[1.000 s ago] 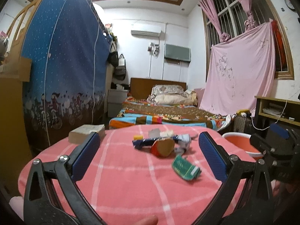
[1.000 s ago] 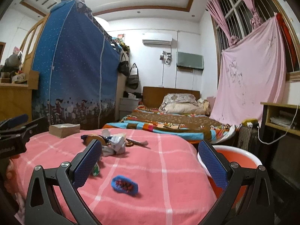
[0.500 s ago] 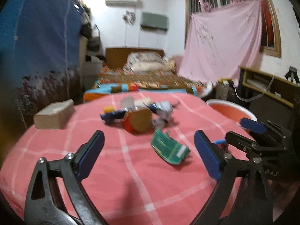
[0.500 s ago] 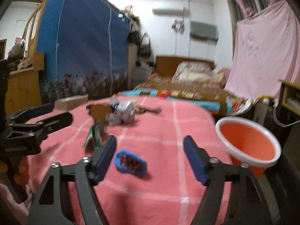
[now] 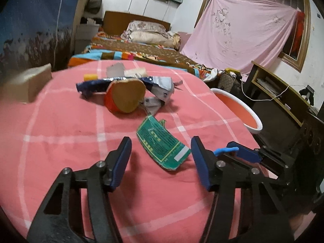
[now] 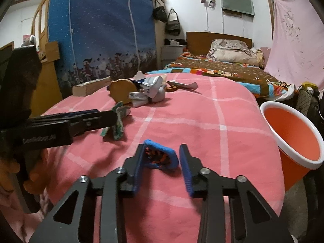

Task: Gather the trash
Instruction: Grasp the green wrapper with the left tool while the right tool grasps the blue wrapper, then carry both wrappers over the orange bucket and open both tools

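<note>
Fingers of right gripper (image 6: 160,163) were closing around blue wrapper (image 6: 161,155) near bedspread's front edge, left pad touching, right pad apart; left gripper (image 5: 161,158) closing, straddling green packet (image 5: 162,143), unpinched. Both judged light, crushable; pinch mid-body.

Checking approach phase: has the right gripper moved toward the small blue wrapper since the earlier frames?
Yes. The right gripper came down and forward over the pink checked bedspread; its jaws, just closing, now flank the small blue wrapper.
</note>
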`<action>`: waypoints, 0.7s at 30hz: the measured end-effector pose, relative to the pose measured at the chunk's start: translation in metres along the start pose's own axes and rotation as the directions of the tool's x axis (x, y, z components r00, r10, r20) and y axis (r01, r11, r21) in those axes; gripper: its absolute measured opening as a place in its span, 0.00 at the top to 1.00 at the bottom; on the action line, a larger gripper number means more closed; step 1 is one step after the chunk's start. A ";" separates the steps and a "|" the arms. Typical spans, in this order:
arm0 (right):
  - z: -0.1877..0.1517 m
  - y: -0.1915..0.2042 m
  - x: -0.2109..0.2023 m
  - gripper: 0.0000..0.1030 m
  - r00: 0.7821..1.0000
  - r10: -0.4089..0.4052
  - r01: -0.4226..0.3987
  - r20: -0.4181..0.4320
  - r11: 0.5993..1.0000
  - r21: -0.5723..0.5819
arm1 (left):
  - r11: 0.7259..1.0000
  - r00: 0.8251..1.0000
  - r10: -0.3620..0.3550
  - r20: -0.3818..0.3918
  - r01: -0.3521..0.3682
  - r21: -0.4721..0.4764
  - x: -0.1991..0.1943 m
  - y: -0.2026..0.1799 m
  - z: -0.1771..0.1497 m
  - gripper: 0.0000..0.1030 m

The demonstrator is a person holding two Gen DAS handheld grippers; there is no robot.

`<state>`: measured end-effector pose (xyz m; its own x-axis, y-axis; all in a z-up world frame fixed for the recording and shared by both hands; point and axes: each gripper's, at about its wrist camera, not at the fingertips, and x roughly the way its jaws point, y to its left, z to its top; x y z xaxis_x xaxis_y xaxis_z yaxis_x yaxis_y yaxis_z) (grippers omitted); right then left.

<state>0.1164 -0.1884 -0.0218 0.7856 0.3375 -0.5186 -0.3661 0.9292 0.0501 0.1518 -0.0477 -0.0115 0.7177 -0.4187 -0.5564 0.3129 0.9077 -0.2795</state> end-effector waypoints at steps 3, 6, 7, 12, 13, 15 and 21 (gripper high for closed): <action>-0.002 0.001 -0.003 0.73 1.000 -0.001 0.001 0.014 1.000 -0.001 | 0.999 0.999 -0.038 -0.038 0.037 -0.035 0.005 0.000 0.000 0.69; -0.004 -0.003 -0.007 0.74 0.999 0.007 -0.008 0.035 1.000 0.028 | 0.994 0.995 -0.072 -0.065 0.066 -0.083 0.011 0.002 0.001 0.75; -0.005 -0.005 -0.009 0.74 0.999 0.006 -0.008 0.048 0.999 0.039 | 0.993 0.995 -0.077 -0.069 0.070 -0.094 0.012 0.002 0.001 0.78; 0.000 -0.010 -0.018 0.74 0.995 -0.002 -0.004 0.100 0.998 0.066 | 0.994 0.996 -0.061 -0.067 0.054 -0.095 0.013 -0.002 0.003 0.83; 0.002 -0.012 -0.021 0.74 0.994 -0.009 0.001 0.113 0.997 0.071 | 0.994 0.996 -0.056 -0.063 0.050 -0.092 0.012 -0.003 0.003 0.83; 0.005 -0.015 -0.025 0.74 0.991 -0.022 0.013 0.129 0.997 0.074 | 0.996 0.998 -0.042 -0.041 0.038 -0.082 0.010 -0.007 0.002 0.83; 0.021 -0.040 -0.042 0.74 0.966 -0.106 0.082 0.237 0.990 0.111 | 0.999 0.994 -0.031 0.104 0.033 -0.020 0.001 -0.035 0.023 0.83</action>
<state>0.1086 -0.2365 0.0158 0.9156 0.2629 -0.3042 -0.2430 0.9646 0.1023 0.1555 -0.0794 0.0158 0.7688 -0.4413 -0.4628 0.3238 0.8927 -0.3134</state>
